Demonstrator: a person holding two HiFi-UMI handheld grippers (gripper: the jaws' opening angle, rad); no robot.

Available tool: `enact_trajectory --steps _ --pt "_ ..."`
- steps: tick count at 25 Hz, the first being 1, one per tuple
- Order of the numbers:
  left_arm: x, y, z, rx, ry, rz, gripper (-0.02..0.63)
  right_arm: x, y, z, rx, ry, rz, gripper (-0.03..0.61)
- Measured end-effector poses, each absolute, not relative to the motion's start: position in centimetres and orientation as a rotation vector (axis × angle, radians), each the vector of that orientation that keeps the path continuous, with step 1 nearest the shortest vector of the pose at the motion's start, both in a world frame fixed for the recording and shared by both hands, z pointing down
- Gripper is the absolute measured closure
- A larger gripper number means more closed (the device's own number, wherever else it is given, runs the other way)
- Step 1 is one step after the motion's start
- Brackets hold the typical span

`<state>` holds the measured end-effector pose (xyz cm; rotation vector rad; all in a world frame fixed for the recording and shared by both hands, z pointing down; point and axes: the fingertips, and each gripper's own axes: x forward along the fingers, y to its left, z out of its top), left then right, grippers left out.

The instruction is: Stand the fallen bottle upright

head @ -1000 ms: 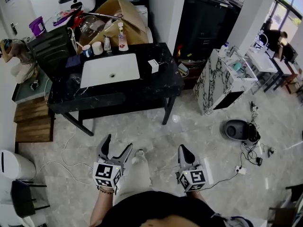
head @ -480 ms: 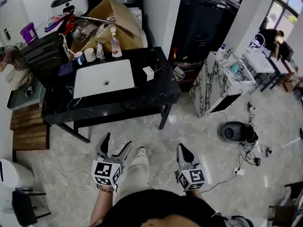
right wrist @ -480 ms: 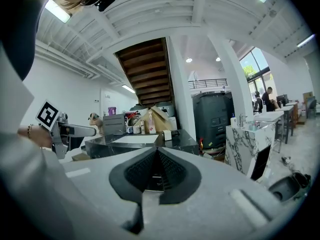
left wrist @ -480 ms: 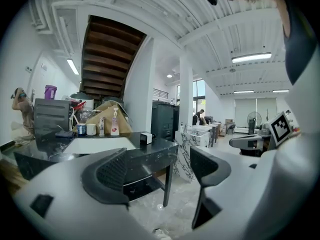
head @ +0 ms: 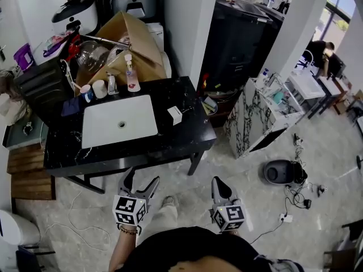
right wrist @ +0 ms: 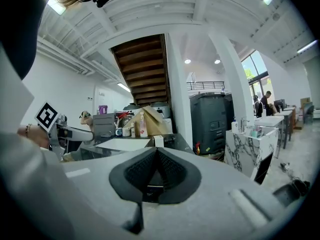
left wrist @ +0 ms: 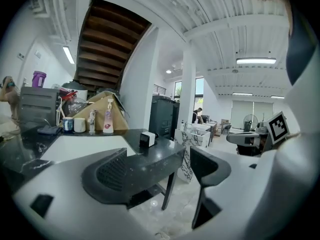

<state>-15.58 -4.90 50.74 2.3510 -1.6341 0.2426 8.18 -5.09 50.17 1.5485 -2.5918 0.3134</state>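
**A:** Grippers?
**B:** Both were empty, on the near side of the sink (head: 139,118), over the floor. My left gripper (head: 142,177) was spread open with nothing between the jaws. My right gripper (head: 218,180) was pinched closed on nothing.
**A:** Where was the fallen bottle?
**B:** I couldn't pick out one lying down. Just right of the sink sat a small white box (head: 174,115). Behind the sink stood cups (head: 100,88), a small bottle (head: 112,84) and a pump bottle (head: 130,75), all upright as far as I could tell.
**A:** How to do the approach well?
**B:** My read: close on the sink first and find the bottle before committing. Lead with the open left, grip across the body, rotate it base-down, and set it on bare counter (head: 187,135) clear of the sink rim. The right would need opening to steady it.
**A:** Versus half a second before?
**B:** The sink sat nearer my grippers and lower in the head view, so I'd moved in. Jaw states were unchanged.
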Motion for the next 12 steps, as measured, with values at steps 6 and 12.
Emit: enact_trajectory --steps 6,12 --pt "-16.2 -12.4 49.2 2.403 -1.570 0.215 0.241 6.8 -12.7 49.6 1.585 -2.600 0.326 0.574" --pt "-16.0 -18.0 48.3 2.447 -1.481 0.169 0.241 4.9 -17.9 49.4 1.595 -2.594 0.347 0.574"
